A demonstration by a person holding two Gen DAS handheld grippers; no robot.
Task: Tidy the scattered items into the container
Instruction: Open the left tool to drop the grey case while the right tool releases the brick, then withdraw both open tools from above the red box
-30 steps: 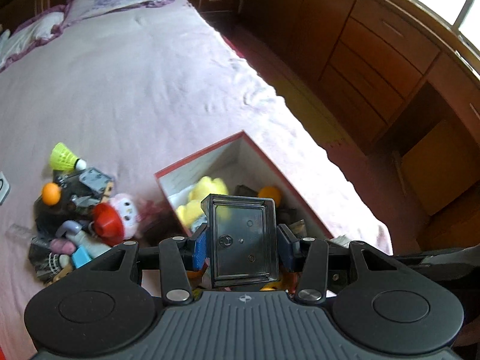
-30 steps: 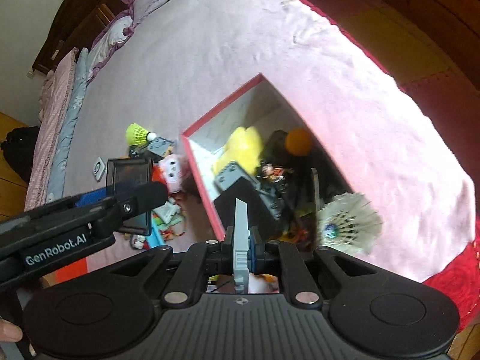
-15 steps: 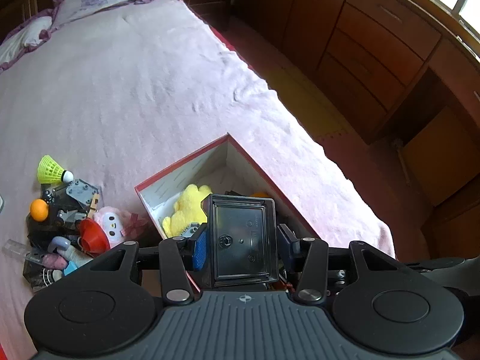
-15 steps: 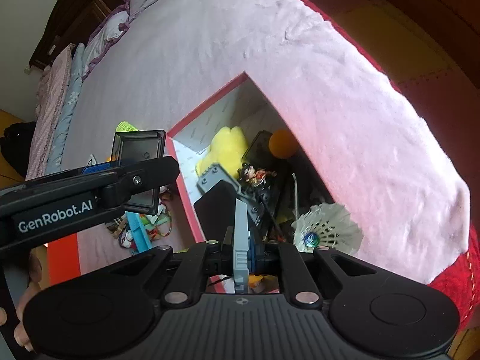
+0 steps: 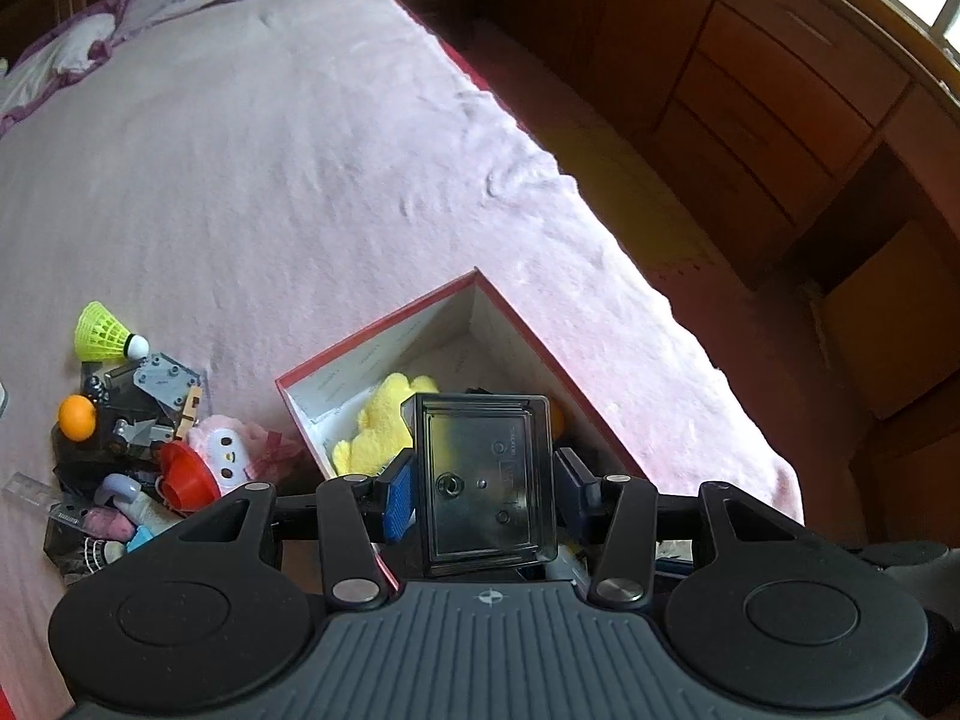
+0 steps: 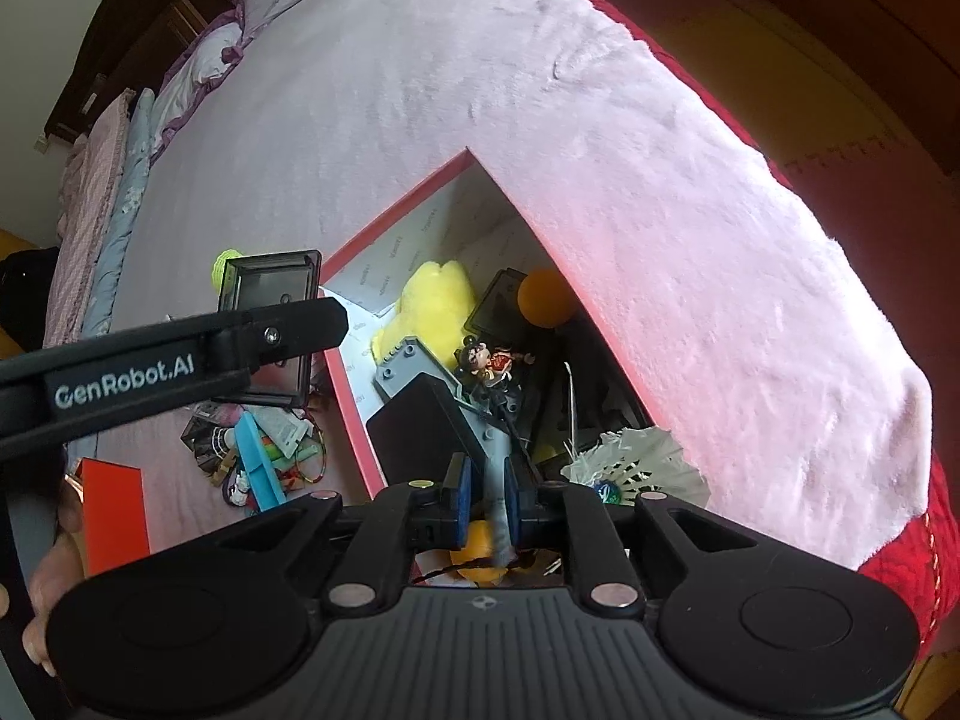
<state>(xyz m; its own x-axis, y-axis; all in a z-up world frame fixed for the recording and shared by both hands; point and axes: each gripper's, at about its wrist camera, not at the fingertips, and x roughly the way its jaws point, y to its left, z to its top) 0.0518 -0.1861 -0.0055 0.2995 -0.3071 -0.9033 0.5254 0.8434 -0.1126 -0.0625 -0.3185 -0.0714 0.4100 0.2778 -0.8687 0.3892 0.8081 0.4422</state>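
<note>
A red-rimmed box (image 5: 372, 336) (image 6: 396, 210) lies on the pink bed, holding a yellow plush (image 5: 384, 414), an orange ball (image 6: 543, 300), a black block (image 6: 420, 420) and a white shuttlecock (image 6: 636, 462). My left gripper (image 5: 483, 480) is shut on a dark see-through plastic tray (image 5: 480, 468) (image 6: 264, 288), upright above the box's near-left rim. My right gripper (image 6: 487, 498) hangs over the box's near end. Its jaws are opening, and a thin grey-blue plate (image 6: 497, 510) stands loose between the pads, slipping down.
A pile of scattered items (image 5: 132, 438) lies left of the box, with a yellow shuttlecock (image 5: 102, 333), an orange ball (image 5: 77, 417) and a pink plush (image 5: 225, 450). An orange-red flat piece (image 6: 114, 510) and a hand (image 6: 54, 570) sit at the left. The bed edge and floor lie right.
The left gripper carried the tray rightward toward the box's rim. The right jaws parted and the grey-blue plate sank lower between them.
</note>
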